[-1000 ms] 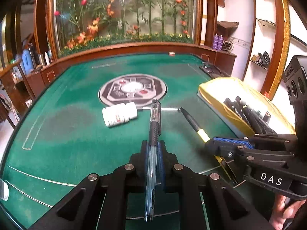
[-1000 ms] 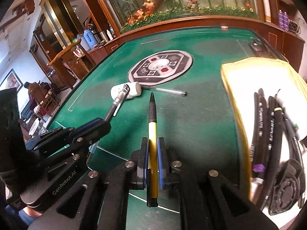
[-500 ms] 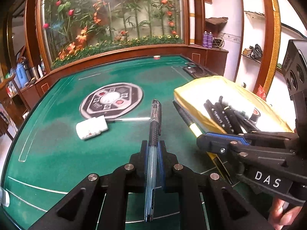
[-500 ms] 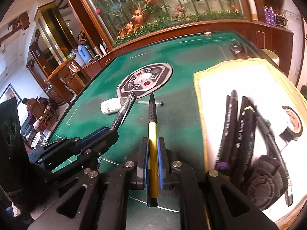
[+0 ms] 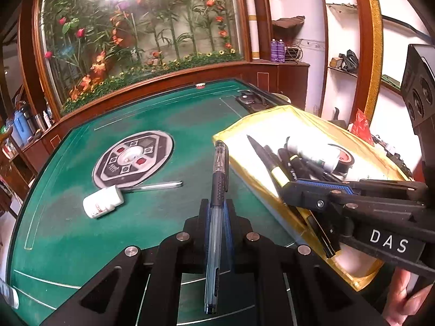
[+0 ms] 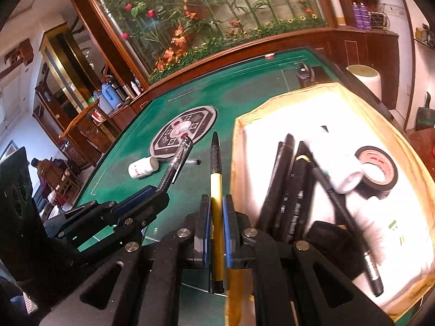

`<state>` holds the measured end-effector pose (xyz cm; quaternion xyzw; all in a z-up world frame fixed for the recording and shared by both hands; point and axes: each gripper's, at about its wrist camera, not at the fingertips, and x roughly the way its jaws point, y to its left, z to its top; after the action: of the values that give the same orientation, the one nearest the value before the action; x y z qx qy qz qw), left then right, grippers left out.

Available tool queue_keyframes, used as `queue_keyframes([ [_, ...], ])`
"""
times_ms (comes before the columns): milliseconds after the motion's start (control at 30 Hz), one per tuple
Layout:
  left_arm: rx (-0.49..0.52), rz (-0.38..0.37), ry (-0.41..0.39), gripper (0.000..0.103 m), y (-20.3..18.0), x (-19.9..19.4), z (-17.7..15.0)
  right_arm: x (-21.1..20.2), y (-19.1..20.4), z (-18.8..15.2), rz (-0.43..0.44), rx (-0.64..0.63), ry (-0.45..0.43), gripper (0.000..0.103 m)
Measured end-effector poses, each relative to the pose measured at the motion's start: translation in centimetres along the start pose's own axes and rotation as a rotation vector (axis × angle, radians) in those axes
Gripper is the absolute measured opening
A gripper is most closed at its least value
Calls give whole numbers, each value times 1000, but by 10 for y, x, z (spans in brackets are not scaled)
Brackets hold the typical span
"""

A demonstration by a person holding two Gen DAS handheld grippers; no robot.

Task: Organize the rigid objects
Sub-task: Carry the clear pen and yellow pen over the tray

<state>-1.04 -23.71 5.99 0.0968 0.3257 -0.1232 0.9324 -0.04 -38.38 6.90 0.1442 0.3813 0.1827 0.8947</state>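
Note:
My left gripper (image 5: pixel 217 212) is shut on a clear gel pen (image 5: pixel 217 190) with a black grip, held above the green table. My right gripper (image 6: pixel 216 209) is shut on a yellow and black pen (image 6: pixel 216 187), held by the left edge of the yellow tray (image 6: pixel 407 146). The tray also shows in the left wrist view (image 5: pixel 244 133). It holds several black pens (image 6: pixel 288 190), a white bottle (image 6: pixel 334 165) and a roll of black tape (image 6: pixel 378 168). On the felt lie a white bottle (image 5: pixel 102 202) and a thin clear pen (image 5: pixel 155 187).
A round patterned mat (image 5: pixel 133 160) lies mid-table. A dark flat item (image 5: pixel 250 99) lies at the table's far right edge. A wooden rail and a glass planter wall stand behind the table. The person's hand (image 5: pixel 407 301) shows at the lower right.
Both grippers have moved to the right toward the yellow tray, each still holding its pen. The tray now fills more of both views.

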Motion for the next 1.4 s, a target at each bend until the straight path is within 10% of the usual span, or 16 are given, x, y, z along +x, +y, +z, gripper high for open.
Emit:
queue_keyframes([
  [1400, -140, -209, 87, 9, -68, 64, 51, -70, -104, 21, -203, 167, -94, 8],
])
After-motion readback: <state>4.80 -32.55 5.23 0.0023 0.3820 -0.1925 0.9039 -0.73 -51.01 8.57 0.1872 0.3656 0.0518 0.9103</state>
